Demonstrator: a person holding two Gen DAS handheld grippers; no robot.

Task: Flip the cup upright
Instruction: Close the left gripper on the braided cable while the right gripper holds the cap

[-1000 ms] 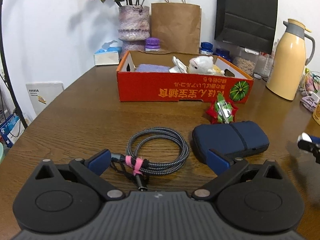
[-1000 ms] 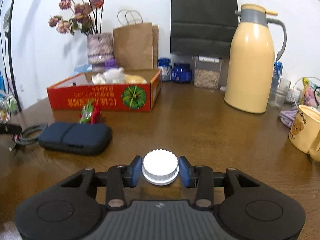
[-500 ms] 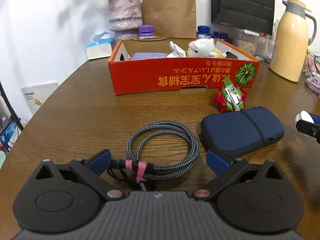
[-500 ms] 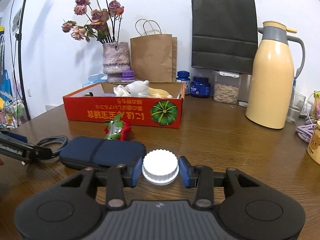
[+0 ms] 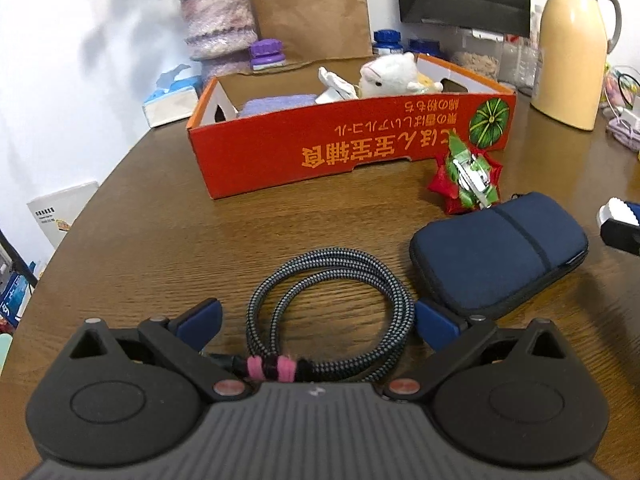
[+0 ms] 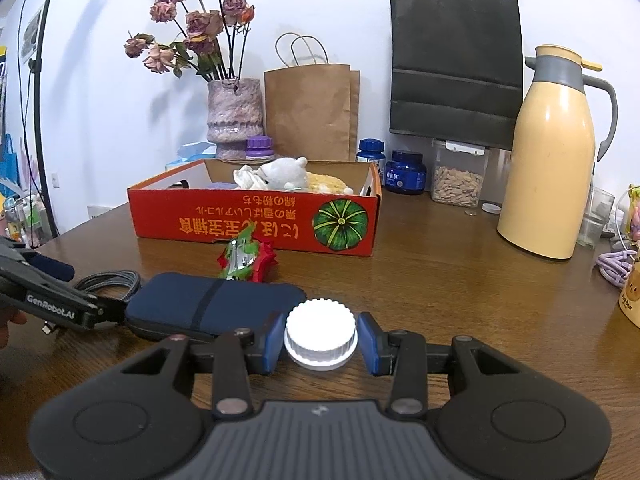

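While the left gripper [image 5: 318, 320] only drifts a bit, the real change over the last second is on the right. The right gripper [image 6: 320, 340] has come up and levelled out. A second ago its camera looked down at the table [image 6: 460, 280] from low. Now it sits higher, with the red box [image 6: 256, 220] straight ahead and further up the frame.

The grip hasn't changed at all. The right fingers are closed narrow on the white ridged cup [image 6: 320, 334], one pad on each side, same as in both earlier frames. So the cup is in that gripper, on the near side of the red box and a little to the right of its pumpkin-print corner. It looks to be lifted clear of the wood, though I can't see its underside.

From here I only see a flat white face and the ridged rim, so I can't tell which end is the opening. My guess is the pickup is finished and the turn-over hasn't started yet.

The left fingers are spread wide and hold nothing. They've slid forward, so the coiled cable [image 5: 332, 264] now lies between them, in front of the red box, with the navy pouch [image 5: 500, 252] just to its right. Seems like that hand is just parked.

What's left is rolling the wrist and setting the cup down on open table in front of the box.
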